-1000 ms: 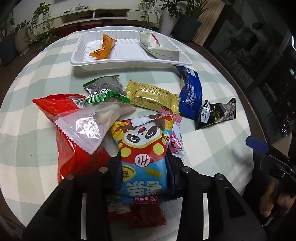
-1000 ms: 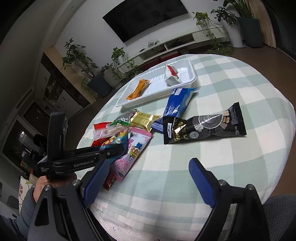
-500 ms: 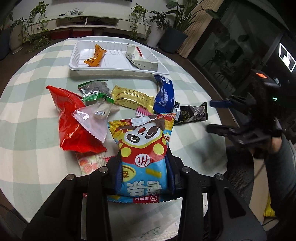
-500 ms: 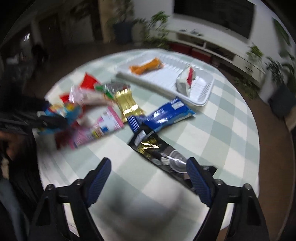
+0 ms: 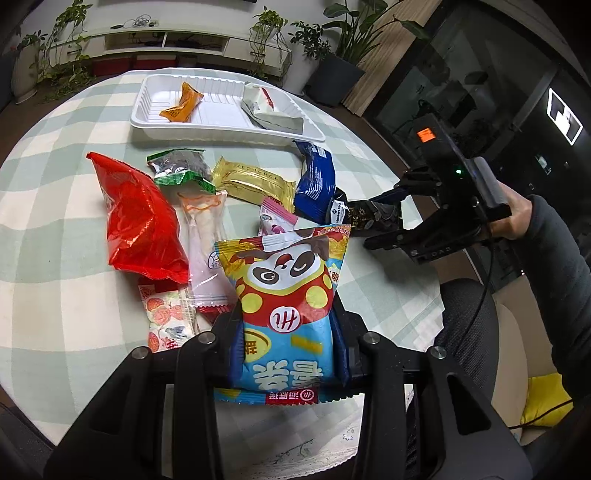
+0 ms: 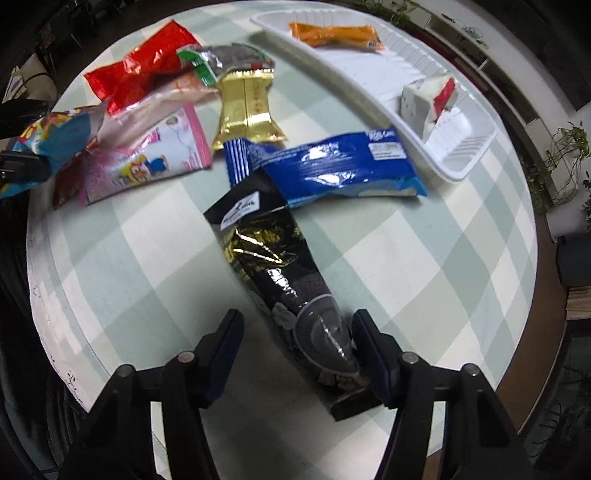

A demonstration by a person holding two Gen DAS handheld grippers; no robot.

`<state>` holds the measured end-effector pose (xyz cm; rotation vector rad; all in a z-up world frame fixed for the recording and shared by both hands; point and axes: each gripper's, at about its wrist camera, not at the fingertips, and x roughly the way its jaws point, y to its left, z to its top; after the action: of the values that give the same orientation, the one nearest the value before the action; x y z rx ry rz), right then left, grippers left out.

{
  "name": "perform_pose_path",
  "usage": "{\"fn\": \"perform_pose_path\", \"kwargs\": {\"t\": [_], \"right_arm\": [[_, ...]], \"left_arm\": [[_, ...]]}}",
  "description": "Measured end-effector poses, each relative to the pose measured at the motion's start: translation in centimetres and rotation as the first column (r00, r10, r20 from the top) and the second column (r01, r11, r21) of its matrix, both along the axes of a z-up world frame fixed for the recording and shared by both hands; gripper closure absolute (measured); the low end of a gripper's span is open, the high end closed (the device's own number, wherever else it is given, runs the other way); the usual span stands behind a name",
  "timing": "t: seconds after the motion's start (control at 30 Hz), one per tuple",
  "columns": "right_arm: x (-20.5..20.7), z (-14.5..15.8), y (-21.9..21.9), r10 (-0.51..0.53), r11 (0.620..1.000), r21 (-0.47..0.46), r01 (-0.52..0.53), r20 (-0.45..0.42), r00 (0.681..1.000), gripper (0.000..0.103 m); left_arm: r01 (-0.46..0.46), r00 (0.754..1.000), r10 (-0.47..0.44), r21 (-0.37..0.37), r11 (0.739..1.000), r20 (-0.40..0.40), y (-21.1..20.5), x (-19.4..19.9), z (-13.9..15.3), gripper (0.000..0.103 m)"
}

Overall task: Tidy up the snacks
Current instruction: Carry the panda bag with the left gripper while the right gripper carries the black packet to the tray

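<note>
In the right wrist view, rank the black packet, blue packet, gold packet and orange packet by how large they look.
1. black packet, though it lies nearest the camera, which inflates it.
2. blue packet.
3. gold packet and orange packet: too alike to rank; the orange one lies farther off, in the tray.

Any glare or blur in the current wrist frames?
Left wrist: sharp, glare on the red bag, strong fisheye bending at the table edge. Right wrist: sharp, highlights on the blue packet and black packet, dark vignette corners.
</note>
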<state>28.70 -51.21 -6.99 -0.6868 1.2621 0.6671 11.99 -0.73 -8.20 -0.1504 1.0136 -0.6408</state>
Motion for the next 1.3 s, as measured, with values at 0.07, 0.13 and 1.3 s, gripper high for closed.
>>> {"fn": "perform_pose_path", "kwargs": {"t": [0.07, 0.13, 1.3], "right_arm": [[0.2, 0.1, -0.2, -0.007, 1.0, 0.024, 0.007, -0.018, 1.0, 0.048], [0.0, 0.1, -0.3, -0.006, 0.999, 0.037, 0.007, -0.029, 1.0, 0.056], [-8.0, 6.7, -1.2, -0.365, 0.642, 0.68, 0.353, -0.133, 0.921, 0.077]], "left_arm": [[-0.001, 1.0, 0.001, -0.003, 1.0, -0.002, 0.0, 0.0, -0.1, 0.068], [-0.001, 1.0, 0.001, -0.005, 1.0, -0.003, 0.1, 0.1, -0.2, 0.068], [-0.037, 0.999, 0.039, -0.074, 0.997, 0.019, 2.3, 0.9, 1.9, 0.068]]}}
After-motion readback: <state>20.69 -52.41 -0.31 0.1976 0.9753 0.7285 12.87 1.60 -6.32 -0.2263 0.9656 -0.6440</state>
